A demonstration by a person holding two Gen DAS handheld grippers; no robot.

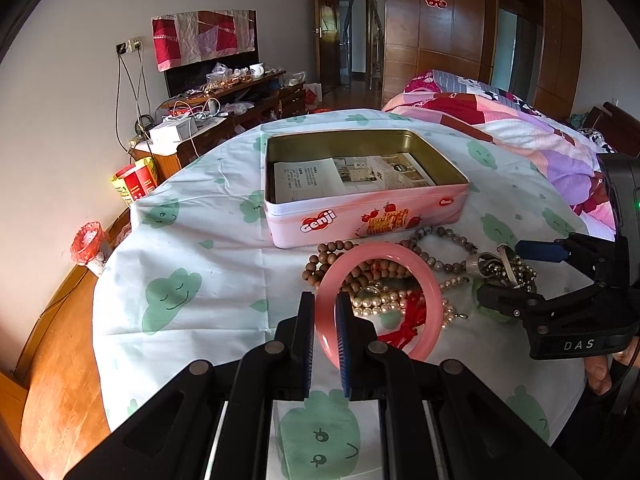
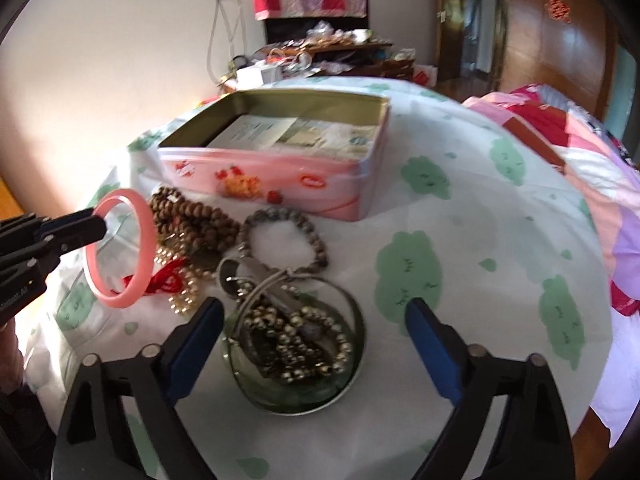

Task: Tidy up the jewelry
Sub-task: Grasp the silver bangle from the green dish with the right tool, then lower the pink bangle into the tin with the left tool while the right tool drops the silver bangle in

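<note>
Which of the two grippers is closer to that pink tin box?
Left, though not by much. The left gripper holds the pink bangle just in front of the tin, while the right gripper hangs open over the green bangle, farther back.

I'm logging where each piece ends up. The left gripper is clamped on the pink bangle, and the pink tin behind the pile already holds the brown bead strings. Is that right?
Not quite. The left gripper is clamped on the pink bangle, but the brown bead strings lie on the cloth in front of the pink tin. The left wrist view shows only printed papers inside it.
</note>
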